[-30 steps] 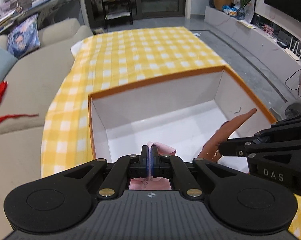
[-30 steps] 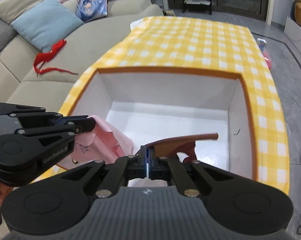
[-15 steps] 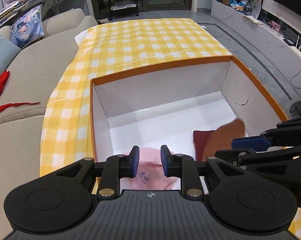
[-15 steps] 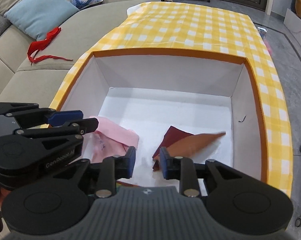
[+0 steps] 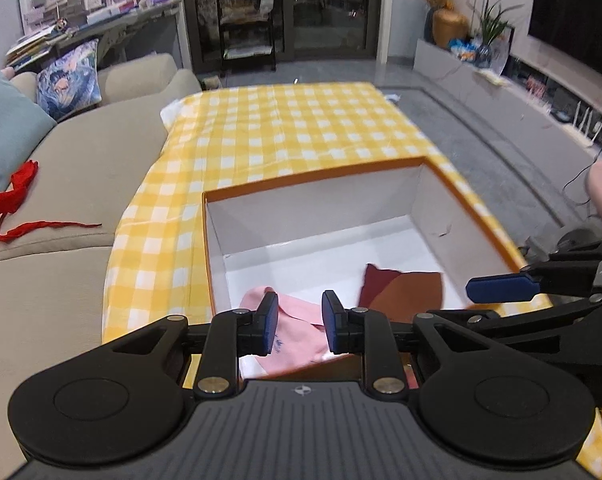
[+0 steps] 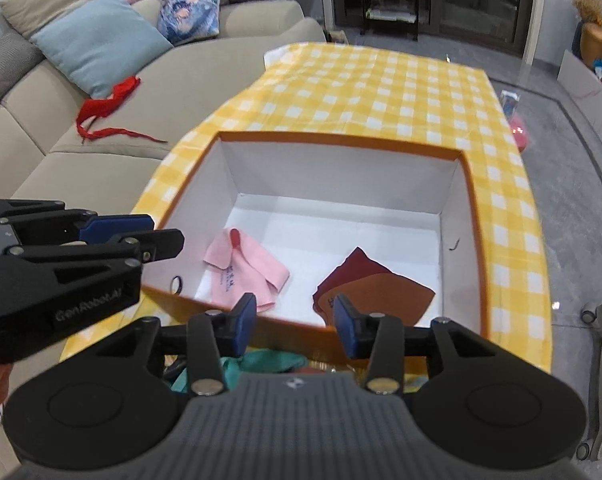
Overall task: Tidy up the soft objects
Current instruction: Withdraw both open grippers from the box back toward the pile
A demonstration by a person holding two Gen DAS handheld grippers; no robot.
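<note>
A white box with an orange rim point(image 6: 341, 138) point(image 5: 313, 178) stands on the yellow checked tablecloth. Inside it lie a pink cloth point(image 6: 245, 272) point(image 5: 297, 330) at the near left and a brown and dark red cloth point(image 6: 375, 284) point(image 5: 401, 286) at the near right. My left gripper point(image 5: 297, 322) is open and empty above the box's near edge, over the pink cloth. My right gripper point(image 6: 295, 320) is open and empty above the near edge. A green cloth point(image 6: 269, 362) lies on the table just before the box, partly hidden by my right gripper.
A beige sofa point(image 6: 189, 92) runs along the left with a red ribbon point(image 6: 109, 106) point(image 5: 15, 196) and cushions point(image 6: 97, 42) on it. The tablecloth point(image 6: 381, 92) stretches beyond the box. A low media shelf point(image 5: 541, 92) stands at the far right.
Both grippers opened and let go of their cloths, which now lie in the box. Both grippers have pulled back and up from the box.
</note>
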